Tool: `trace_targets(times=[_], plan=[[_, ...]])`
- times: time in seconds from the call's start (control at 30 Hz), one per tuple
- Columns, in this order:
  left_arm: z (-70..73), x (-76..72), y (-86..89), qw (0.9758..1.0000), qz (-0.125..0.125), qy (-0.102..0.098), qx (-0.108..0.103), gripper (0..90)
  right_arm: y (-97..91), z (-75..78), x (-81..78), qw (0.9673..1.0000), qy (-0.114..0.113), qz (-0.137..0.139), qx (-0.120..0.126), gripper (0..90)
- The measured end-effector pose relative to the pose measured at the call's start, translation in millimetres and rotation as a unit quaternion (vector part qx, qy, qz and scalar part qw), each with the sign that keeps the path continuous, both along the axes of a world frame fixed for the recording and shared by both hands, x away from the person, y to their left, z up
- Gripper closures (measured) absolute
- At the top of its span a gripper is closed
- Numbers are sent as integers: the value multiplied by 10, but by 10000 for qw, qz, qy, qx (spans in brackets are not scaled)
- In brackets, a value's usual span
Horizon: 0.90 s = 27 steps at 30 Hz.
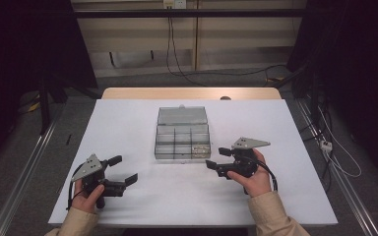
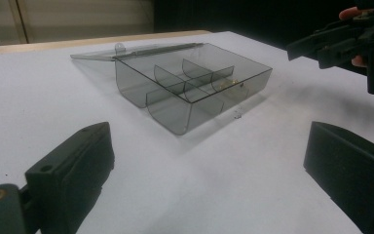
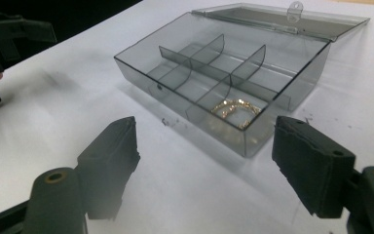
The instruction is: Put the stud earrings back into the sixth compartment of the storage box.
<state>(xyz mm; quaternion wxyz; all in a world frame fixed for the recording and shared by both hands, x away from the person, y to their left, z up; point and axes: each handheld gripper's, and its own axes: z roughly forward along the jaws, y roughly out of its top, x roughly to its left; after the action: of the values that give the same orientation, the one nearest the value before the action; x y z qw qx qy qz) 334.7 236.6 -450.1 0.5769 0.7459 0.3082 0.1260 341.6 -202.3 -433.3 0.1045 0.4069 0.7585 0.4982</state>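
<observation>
The right gripper [image 3: 204, 161] is standing nearest to the camera in its own view, with its two black fingers [image 3: 108, 163] spread wide and nothing between them. In the high view the right gripper [image 1: 215, 158] is hovering over the white bench [image 1: 128, 128], just beside the right front corner of the box [image 1: 182, 140], apart from it. The box is sitting in the middle of the bench; it is made of smoky clear plastic and is divided into small compartments. Its lid [image 1: 182, 116] is lying open and flat behind it. A gold chain [image 3: 235, 111] is lying coiled in the front compartment nearest to the right gripper; it is perhaps a bracelet, the view is too small to be sure. The left gripper [image 1: 118, 170] is resting in the person's left hand [image 1: 86, 194] at the front left of the bench, well apart from the box. Its fingers [image 2: 73, 168] are also standing wide open and are holding nothing.
</observation>
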Motion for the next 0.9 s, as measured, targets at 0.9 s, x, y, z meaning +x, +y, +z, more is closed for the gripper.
trace_targets(times=[0.9], plan=[[-3, -2, -9, 10000, -19, -3, 30, 41, -303, -130, -281, 9996, -113, -21, -253, 223]])
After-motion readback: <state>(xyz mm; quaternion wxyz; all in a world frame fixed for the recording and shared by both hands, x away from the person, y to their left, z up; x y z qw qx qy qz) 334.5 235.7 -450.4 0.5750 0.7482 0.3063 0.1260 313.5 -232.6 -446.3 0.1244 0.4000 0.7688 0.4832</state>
